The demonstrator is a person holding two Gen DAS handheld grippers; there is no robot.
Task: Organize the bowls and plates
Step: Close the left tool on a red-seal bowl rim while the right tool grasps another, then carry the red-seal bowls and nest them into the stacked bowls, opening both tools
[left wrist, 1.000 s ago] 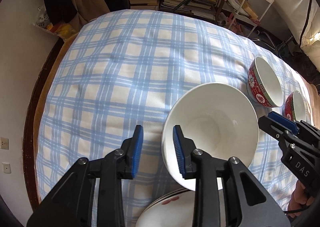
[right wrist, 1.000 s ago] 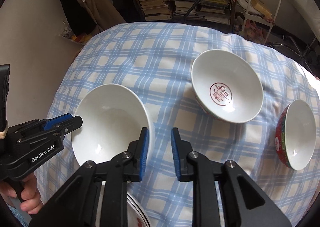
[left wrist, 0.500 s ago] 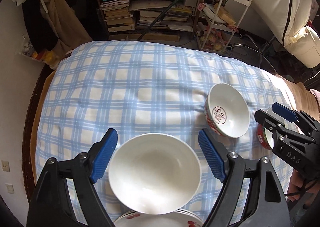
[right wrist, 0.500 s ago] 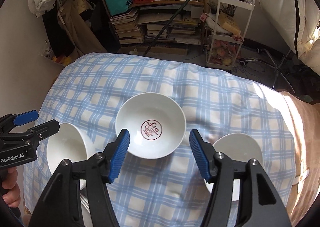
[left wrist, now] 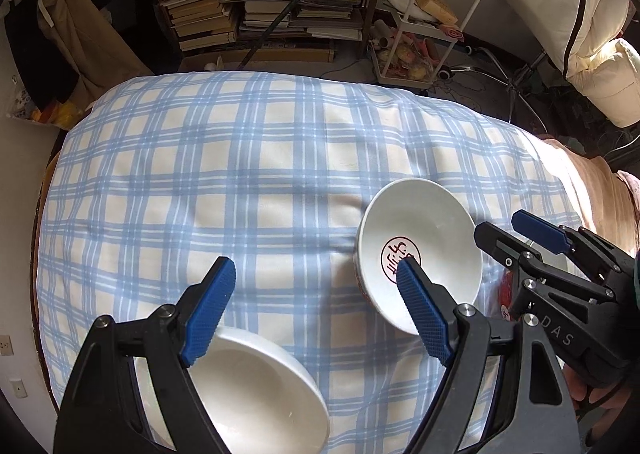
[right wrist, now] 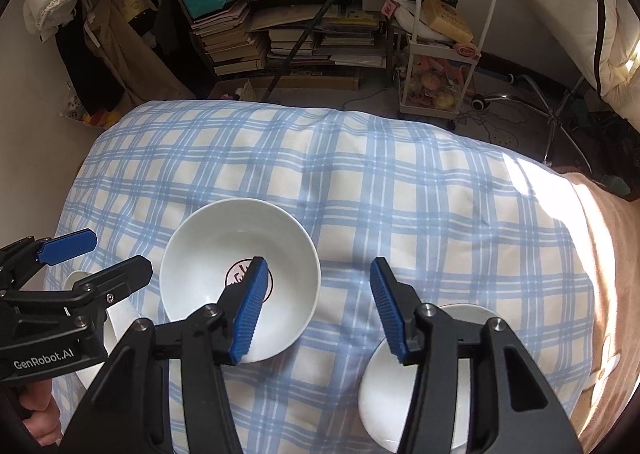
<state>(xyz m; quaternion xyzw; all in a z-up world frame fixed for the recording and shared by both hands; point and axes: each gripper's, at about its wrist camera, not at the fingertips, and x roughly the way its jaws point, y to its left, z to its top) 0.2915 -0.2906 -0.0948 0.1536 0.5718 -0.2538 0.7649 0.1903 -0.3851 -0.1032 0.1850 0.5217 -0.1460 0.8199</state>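
A plain white bowl (left wrist: 256, 386) sits at the near left of the blue checked cloth (left wrist: 240, 158), partly behind my left finger. My left gripper (left wrist: 314, 274) hangs wide open above the cloth with nothing between its pads. To its right stands a white bowl with a red emblem (left wrist: 420, 250) (right wrist: 240, 274). My right gripper (right wrist: 318, 270) straddles that bowl's right rim, one pad over the inside and one outside. Its jaws are closing, and the pads are still clear of the rim. A third bowl (right wrist: 380, 394), white inside, lies under my right finger.
Beyond the table's far edge stand a bookshelf with stacked books (left wrist: 272, 14) and a white wire trolley (left wrist: 432, 14). A tan cloth (right wrist: 600, 254) covers the right end. A hand (right wrist: 40, 414) holds the left gripper (right wrist: 80, 254).
Both grippers opened off the plain white bowl's rim and left it sitting on the cloth. Both moved right; the emblem bowl now lies under the right gripper, whose jaws have narrowed again.
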